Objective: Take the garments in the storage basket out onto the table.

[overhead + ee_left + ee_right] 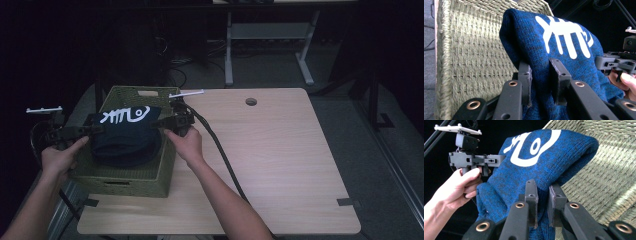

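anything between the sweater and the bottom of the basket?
Nothing visible. The folded blue sweater hangs between the left gripper and the right gripper, each shut on one edge of it, directly over the green woven basket. The sweater hides most of the basket floor; the woven inside that does show is bare.

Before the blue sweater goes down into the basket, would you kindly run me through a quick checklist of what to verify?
1. Left gripper pinching the sweater: ok, knit sits bunched between its jaws.
2. Right gripper pinching the opposite edge: ok, fabric is clamped there.
3. Sweater above the basket opening: ok in the high view.
4. Sweater folded: ok, white print faces up.
5. Basket fully on the table: ok, near the left front corner.
6. Room inside the basket beneath the sweater: cannot tell, the sweater hides it.
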### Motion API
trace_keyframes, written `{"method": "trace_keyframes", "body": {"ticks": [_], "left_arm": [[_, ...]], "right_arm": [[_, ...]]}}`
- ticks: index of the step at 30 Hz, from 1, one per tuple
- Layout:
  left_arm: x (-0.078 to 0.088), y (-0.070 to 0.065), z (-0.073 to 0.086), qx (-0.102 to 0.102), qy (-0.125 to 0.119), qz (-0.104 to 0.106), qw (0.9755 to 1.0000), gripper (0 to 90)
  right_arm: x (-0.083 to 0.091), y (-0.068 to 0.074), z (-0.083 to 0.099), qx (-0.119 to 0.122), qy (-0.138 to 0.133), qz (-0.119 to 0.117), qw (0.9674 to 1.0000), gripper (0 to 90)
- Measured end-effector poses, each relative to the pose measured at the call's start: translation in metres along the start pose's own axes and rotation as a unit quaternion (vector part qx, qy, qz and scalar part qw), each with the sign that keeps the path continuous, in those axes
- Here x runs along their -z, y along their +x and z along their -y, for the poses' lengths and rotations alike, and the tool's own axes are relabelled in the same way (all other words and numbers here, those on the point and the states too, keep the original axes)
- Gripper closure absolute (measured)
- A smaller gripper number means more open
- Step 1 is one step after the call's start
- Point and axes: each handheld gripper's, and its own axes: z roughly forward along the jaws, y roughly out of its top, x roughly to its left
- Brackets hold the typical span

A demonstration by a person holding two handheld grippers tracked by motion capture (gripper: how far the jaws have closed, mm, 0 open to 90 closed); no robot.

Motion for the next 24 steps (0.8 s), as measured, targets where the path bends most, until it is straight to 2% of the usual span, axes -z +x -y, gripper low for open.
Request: {"method": "trace_keyframes", "body": {"ticks": [15, 24], "left_arm": [[-0.012, 0.007, -0.005, -0.008, 0.028, -0.027, 0.9992, 72.0], [-0.021, 0.013, -0.003, 0.003, 0.036, -0.032, 0.9989, 71.5]], "right_arm": [[-0.011, -0.01, 0.003, -0.01, 0.011, 0.021, 0.9997, 79.7], [-0.016, -0.015, 0.005, -0.011, 0.021, 0.034, 0.9991, 79.8]]}}
